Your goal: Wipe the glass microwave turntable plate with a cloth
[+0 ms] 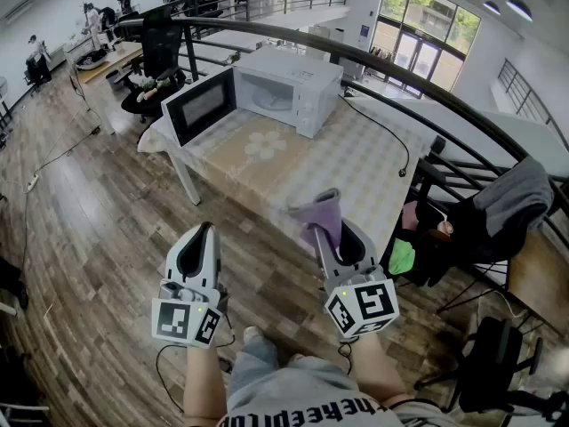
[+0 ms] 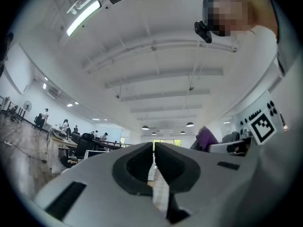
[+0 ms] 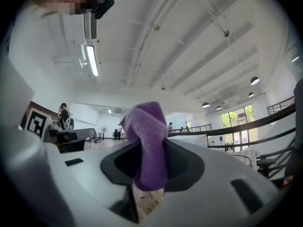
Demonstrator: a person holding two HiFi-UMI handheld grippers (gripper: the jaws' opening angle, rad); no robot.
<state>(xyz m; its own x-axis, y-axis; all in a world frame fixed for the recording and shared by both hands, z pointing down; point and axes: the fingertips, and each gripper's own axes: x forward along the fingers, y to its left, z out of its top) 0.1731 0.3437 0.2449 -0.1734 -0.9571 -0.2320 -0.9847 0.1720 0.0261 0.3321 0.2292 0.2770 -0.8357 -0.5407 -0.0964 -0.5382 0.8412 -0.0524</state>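
Turntable plate: the glass plate (image 1: 272, 101) appears to lie inside the open microwave (image 1: 307, 83), well away from me; it is too faint to make out clearly.
Microwave: white, on the far end of a table (image 1: 356, 176) with a patterned cover; its door (image 1: 203, 105) swings out towards my left.
Cloth: a purple cloth (image 3: 147, 141), bunched, sticks up beyond the jaw tips.
Right gripper: my right gripper (image 1: 331, 231) is clamped on the cloth, raised in front of me and short of the table.
Left gripper: my left gripper (image 2: 153, 162) has its jaws together with nothing between them, held beside the right one.
Stage: I judge that wiping has not started; I am carrying the cloth, well apart from the plate.
Risk: the cloth is pinched by a fold, so I think it could slip out when pressed on the glass; a hard sideways push could slide the plate off its seat.
Risk: the open door could catch my left arm as I reach in.
Edges: a black cable (image 1: 382, 127) trails across the table's right side, and a dark railing (image 1: 427, 87) curves behind it.
Room: the wooden floor (image 1: 89, 221) lies to my left; a chair draped with clothes (image 1: 498, 212) crowds my right.
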